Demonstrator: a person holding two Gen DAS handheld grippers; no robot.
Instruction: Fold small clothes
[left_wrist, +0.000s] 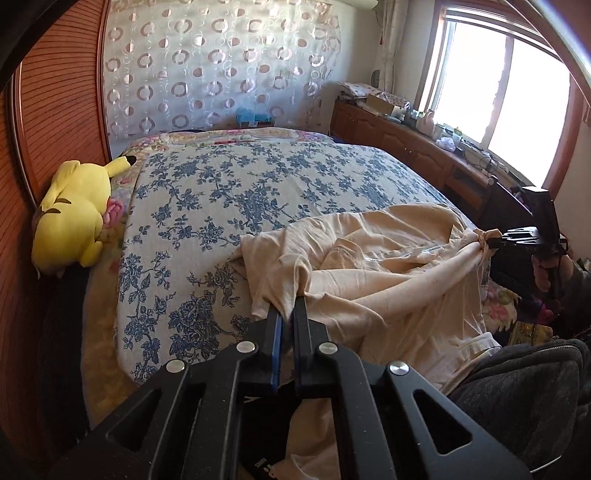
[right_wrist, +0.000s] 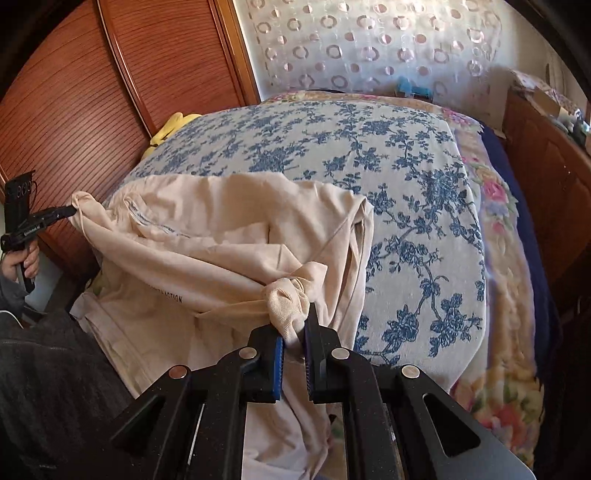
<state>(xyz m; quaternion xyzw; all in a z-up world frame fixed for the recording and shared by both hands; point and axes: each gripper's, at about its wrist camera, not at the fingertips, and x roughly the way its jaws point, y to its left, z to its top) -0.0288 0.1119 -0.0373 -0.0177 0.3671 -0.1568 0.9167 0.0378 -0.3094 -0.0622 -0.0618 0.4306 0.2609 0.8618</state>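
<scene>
A cream garment (left_wrist: 373, 258) lies crumpled at the near edge of the bed, partly hanging over it. My left gripper (left_wrist: 289, 314) is shut on a bunched corner of it. My right gripper (right_wrist: 295, 325) is shut on another bunched corner; the garment (right_wrist: 221, 254) stretches between the two. In the left wrist view the right gripper (left_wrist: 495, 240) shows at the far right pinching the cloth. In the right wrist view the left gripper (right_wrist: 72, 211) shows at the far left, held by a hand.
The bed has a blue floral cover (left_wrist: 229, 199) over a flowered blanket (right_wrist: 506, 295). A yellow plush toy (left_wrist: 72, 214) lies at the bed's left edge by a wooden wardrobe (left_wrist: 48, 129). A cluttered wooden cabinet (left_wrist: 402, 136) stands under the window. The person's dark-clothed body (left_wrist: 524, 391) is close.
</scene>
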